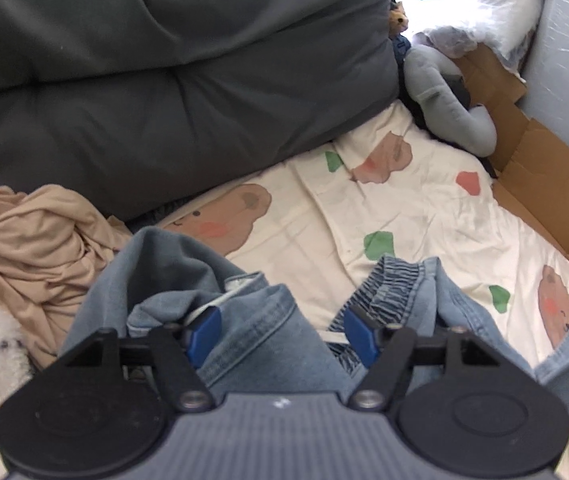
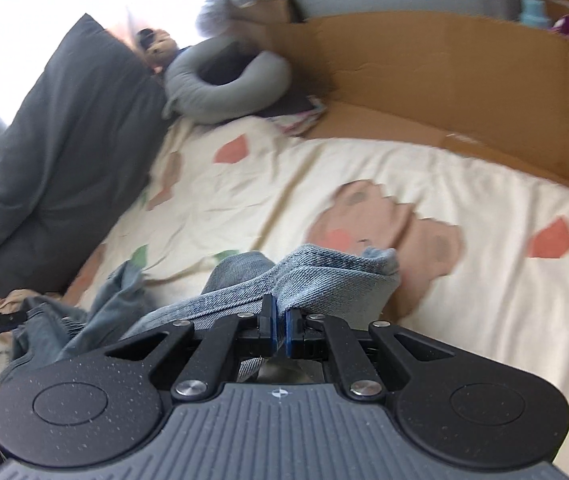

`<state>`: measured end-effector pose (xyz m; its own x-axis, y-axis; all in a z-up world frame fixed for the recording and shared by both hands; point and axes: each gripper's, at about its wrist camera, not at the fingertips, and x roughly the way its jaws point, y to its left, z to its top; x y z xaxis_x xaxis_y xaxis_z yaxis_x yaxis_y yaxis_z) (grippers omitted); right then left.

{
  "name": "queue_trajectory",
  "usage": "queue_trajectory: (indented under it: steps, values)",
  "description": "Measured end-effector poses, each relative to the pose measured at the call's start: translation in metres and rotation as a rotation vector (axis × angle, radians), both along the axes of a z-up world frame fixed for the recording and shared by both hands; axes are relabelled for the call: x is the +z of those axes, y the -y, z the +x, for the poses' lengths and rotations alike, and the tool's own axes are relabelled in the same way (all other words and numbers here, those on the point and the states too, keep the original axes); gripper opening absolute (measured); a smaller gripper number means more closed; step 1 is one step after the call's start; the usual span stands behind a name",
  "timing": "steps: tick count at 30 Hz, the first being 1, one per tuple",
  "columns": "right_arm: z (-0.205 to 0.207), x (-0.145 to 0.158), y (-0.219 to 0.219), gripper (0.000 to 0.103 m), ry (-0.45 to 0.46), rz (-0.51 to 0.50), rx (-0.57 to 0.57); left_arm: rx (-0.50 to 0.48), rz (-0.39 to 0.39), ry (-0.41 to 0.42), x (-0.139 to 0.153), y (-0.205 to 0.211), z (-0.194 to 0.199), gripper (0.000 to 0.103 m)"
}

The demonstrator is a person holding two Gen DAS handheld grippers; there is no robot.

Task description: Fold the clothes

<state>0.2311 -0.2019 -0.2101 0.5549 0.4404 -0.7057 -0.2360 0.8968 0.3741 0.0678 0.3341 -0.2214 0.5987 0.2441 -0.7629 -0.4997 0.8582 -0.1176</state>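
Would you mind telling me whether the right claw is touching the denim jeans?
Touching. The right wrist view shows the right claw shut, its blue pads pinching a fold of the denim jeans.

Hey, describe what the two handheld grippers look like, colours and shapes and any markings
Both match. The left gripper and right gripper each have a ribbed grey body with a small white mark, two round black discs at the sides, black linkage arms with silver screws, and blue pads on the jaws. No cables or sleeves show.
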Motion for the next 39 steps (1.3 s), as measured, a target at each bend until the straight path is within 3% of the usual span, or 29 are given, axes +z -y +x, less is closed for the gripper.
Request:
queue_trajectory:
  steps: [7,19,22,25,32,36,39]
  values:
    - [-0.011,0.023,0.044,0.002,-0.011,-0.055,-0.134,0.018,0.009,-0.018,-0.008,-0.003,-0.002,0.070]
    - [-0.019,0.022,0.100,0.002,-0.071,-0.146,-0.360,0.007,-0.009,-0.008,-0.015,-0.009,0.001,0.068]
    - [-0.018,0.018,0.112,0.002,-0.080,-0.177,-0.417,-0.003,-0.018,-0.017,-0.018,-0.008,0.003,0.063]
    - [-0.017,0.011,0.122,0.002,-0.096,-0.196,-0.463,-0.019,-0.035,-0.033,-0.022,-0.006,0.004,0.047]
    - [-0.017,-0.011,0.130,0.004,-0.210,-0.210,-0.484,-0.042,-0.041,-0.051,-0.023,0.003,-0.008,0.026]
    - [-0.020,-0.012,0.127,0.009,-0.226,-0.220,-0.471,-0.039,-0.047,-0.062,-0.016,0.007,-0.021,0.018]
    - [-0.022,-0.008,0.123,0.022,-0.214,-0.213,-0.462,-0.023,-0.061,-0.068,-0.009,0.009,-0.035,0.017]
